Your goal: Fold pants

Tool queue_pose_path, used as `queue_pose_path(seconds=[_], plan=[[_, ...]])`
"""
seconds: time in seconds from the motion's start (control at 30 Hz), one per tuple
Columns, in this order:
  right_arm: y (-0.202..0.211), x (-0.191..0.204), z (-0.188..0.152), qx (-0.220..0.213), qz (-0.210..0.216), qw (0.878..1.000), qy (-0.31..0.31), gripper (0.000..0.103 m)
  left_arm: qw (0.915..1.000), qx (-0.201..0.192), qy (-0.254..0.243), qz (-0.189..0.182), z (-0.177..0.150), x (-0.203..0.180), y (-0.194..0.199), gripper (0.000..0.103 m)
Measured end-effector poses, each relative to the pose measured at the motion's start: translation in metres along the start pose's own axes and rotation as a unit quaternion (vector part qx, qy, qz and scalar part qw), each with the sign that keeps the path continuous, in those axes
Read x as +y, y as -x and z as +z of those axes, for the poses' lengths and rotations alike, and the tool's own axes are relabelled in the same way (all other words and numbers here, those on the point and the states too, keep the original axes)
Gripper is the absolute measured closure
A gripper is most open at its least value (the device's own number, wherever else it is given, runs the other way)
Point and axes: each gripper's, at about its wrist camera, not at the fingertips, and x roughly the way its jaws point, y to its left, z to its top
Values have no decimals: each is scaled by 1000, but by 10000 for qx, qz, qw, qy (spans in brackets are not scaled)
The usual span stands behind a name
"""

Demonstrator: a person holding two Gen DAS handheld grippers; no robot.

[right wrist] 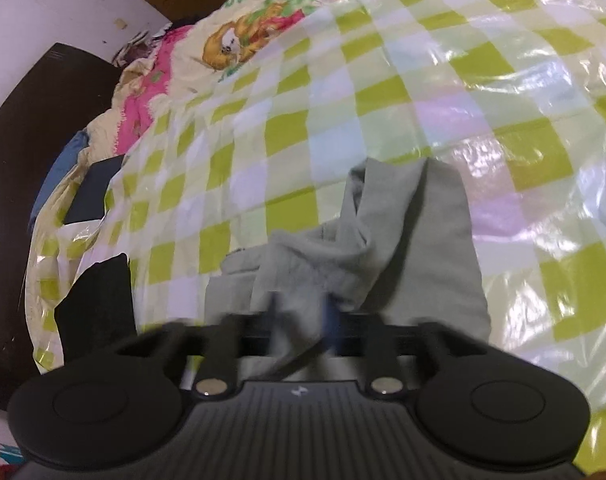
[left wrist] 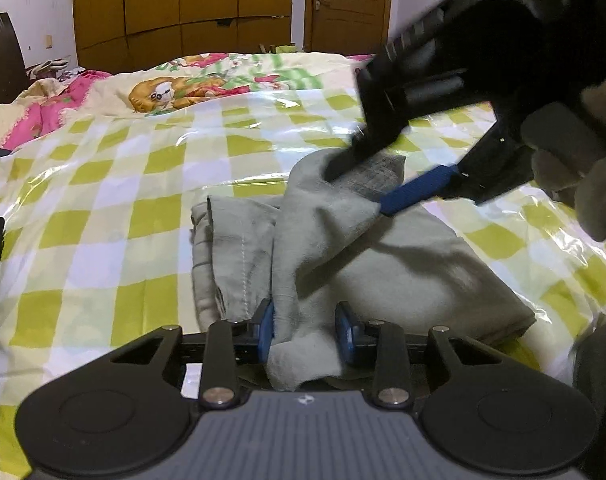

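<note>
Nearest the left wrist camera, the left gripper (left wrist: 306, 330) pinches a fold of the grey pants (left wrist: 383, 264) between its blue pads (left wrist: 266, 330), a flap of cloth hanging below them. Those pants lie partly folded on the bed (left wrist: 103, 208), on a glossy green-and-white checked cover, with a raised ridge of cloth running up from this gripper to the right gripper (left wrist: 359, 184). That gripper comes in from the upper right, held by a gloved hand (left wrist: 583, 160), one blue finger (left wrist: 419, 190) and one dark finger on either side of the lifted cloth. A wooden wardrobe (left wrist: 183, 4) stands behind the bed.

Closest in the right wrist view, which is blurred, the right gripper (right wrist: 303, 316) has pants cloth (right wrist: 415, 248) between its fingers; whether the pads press it I cannot tell. Beyond, the pants stretch away over the checked cover (right wrist: 303, 100).
</note>
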Motion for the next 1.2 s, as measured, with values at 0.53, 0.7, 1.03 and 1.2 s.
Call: queue_pose_path(seconds=[0.53,0.7,1.03,1.2], plan=[[-51,62,-8,145,-327,9930,1123,97,9989,-189,439,-37,-1,20,13,74],[-28,82,-13,-48,-28,9916,1289,97,9965,-465,678,-162,-2,29,32,75],[-59,134,-43,256,-81,9729,2295,96,9865,-206,1620,-124,-18,69,42,75],[-101,135,-53,773,125,9709,2265,76,9860,6,1664,117,-24,75,43,77]])
